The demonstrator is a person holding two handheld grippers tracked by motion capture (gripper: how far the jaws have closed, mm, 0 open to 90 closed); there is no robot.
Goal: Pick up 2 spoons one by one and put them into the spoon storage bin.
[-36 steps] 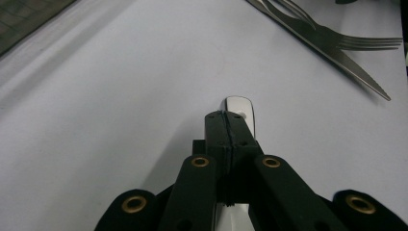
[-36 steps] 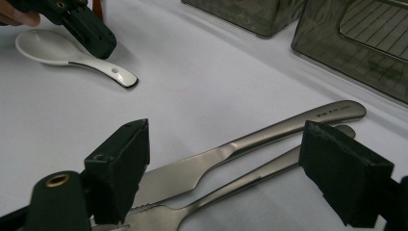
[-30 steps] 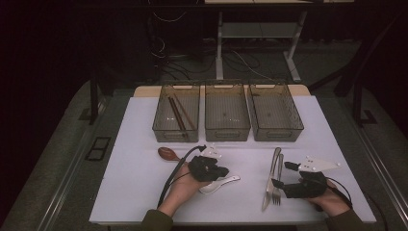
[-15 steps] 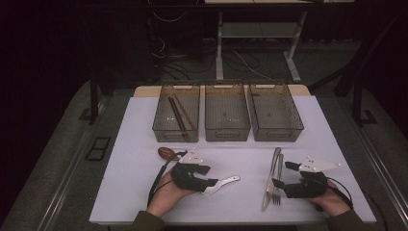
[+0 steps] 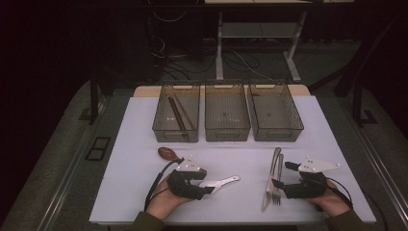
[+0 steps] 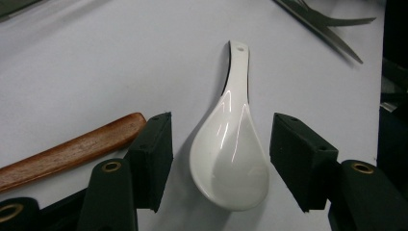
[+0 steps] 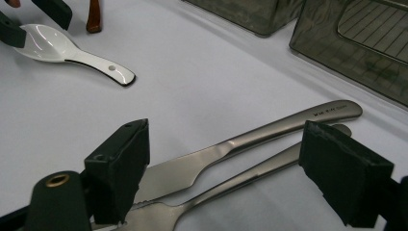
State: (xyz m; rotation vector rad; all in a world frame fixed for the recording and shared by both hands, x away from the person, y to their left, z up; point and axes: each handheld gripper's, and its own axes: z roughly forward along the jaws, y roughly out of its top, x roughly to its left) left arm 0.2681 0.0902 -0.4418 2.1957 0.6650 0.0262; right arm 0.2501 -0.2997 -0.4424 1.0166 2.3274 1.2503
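Sorting barely begun: one tray filled, cutlery left on the table

Nearest, the left gripper [image 6: 219, 159] stands open around the white spoon [image 6: 231, 149], not yet gripping; the right gripper [image 7: 231, 168] is open over the knife [image 7: 250, 144] and fork [image 7: 226, 190]; a wooden spoon [image 5: 168, 154] lies just beyond; farther off, chopsticks [image 5: 177, 113] sit in the left tray [image 5: 159, 126], the other two trays empty

You see a dim, grainy high view with dark surroundings; between your left claw [image 6: 219, 163] jaws, glare streaks the white spoon [image 6: 231, 149].
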